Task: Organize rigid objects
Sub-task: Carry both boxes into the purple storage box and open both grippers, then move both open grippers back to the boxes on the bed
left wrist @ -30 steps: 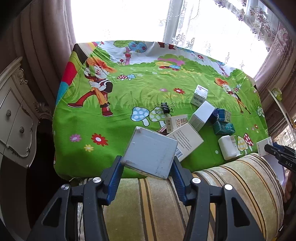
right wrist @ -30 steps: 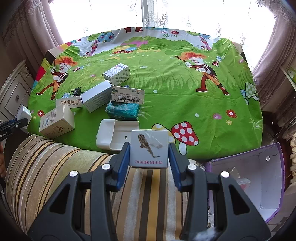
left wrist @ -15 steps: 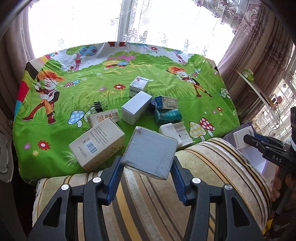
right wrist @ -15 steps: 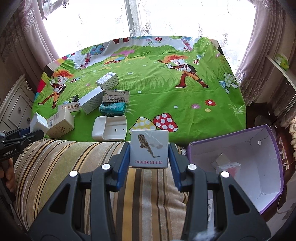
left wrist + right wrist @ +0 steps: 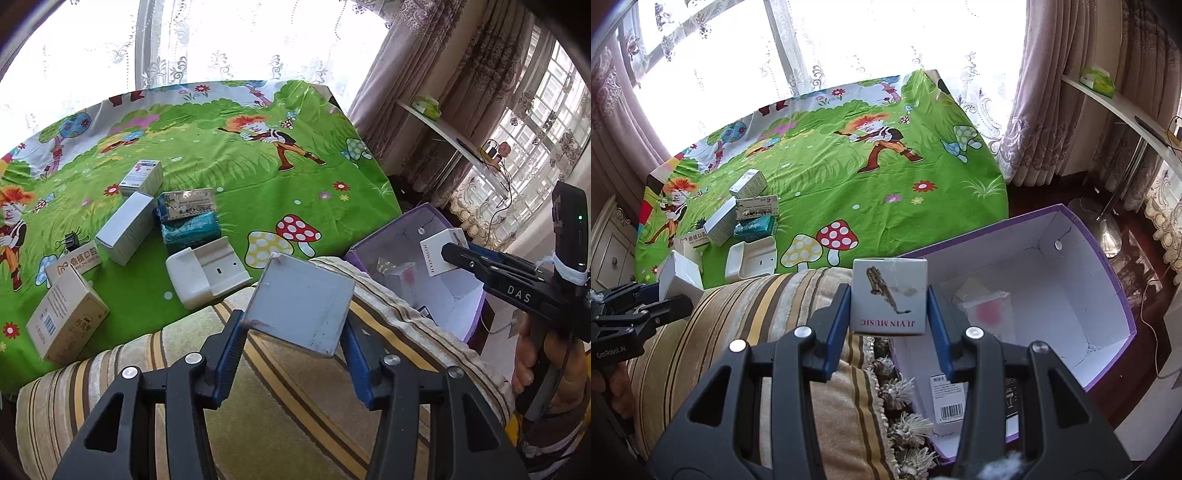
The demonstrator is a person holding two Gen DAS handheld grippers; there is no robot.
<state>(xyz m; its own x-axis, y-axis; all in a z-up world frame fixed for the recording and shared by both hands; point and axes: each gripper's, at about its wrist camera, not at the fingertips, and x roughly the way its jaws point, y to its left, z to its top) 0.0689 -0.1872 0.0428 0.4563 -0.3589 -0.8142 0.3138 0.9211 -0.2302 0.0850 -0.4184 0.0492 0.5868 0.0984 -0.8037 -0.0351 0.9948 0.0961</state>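
My left gripper (image 5: pixel 293 328) is shut on a plain grey-white box (image 5: pixel 301 304), tilted, above the striped cushion (image 5: pixel 280 398). My right gripper (image 5: pixel 889 306) is shut on a small white box with a saxophone picture (image 5: pixel 889 295), held over the near left edge of the open purple storage box (image 5: pixel 1108 295). That purple box (image 5: pixel 384 236) holds a few small packages (image 5: pixel 988 310). In the left wrist view the right gripper (image 5: pixel 448 251) shows at the right with its white box (image 5: pixel 436 249) over the purple box. Several cartons (image 5: pixel 127 232) and a white plastic holder (image 5: pixel 208 271) lie on the green cartoon cloth (image 5: pixel 240 177).
A black binder clip (image 5: pixel 72 240) lies at the cloth's left. A person's hand (image 5: pixel 546 362) grips the right tool. A shelf (image 5: pixel 1115 103) and curtains stand at the right, a cabinet (image 5: pixel 609 247) at the left. Tassels (image 5: pixel 905 406) fringe the cushion beside the purple box.
Both grippers swung to the right with their boxes. The purple box came into view, and the right gripper's box now hangs over its edge. Neither grip changed.
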